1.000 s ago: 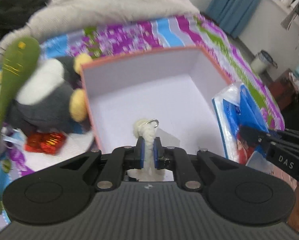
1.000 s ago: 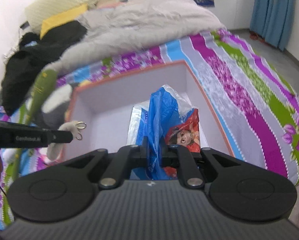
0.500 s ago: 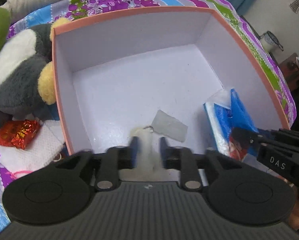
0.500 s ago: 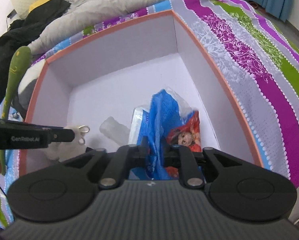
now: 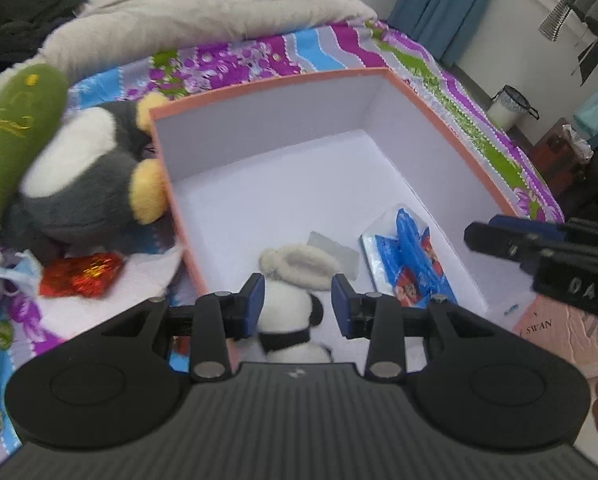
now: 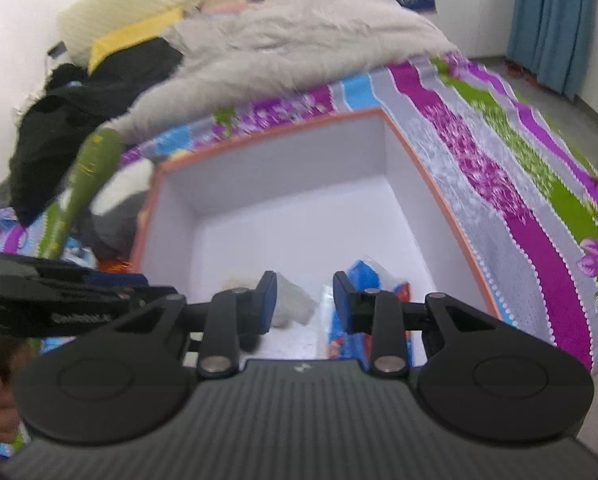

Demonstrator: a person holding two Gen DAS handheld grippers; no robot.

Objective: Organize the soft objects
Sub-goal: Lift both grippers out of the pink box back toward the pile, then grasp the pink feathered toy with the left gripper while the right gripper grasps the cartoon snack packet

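Observation:
An orange-rimmed box with a white inside stands on the bed. My left gripper hovers over its near edge, jaws opening. A small white plush toy with black patches and a looped cord lies on the box floor between the pads, which do not press it. My right gripper also has its jaws opening, with nothing gripped. A blue tissue packet lies in the box just under its right finger. The same packet rests by the box's right wall in the left wrist view.
A grey and white penguin plush, a long green plush club and a red foil packet lie left of the box. A clear plastic scrap is inside it. A grey blanket and black clothes are piled behind.
Both grippers opened. The left let go of the white plush toy's cord and the right let go of the blue packet; both now lie in the box. The cameras dipped, then pulled back.

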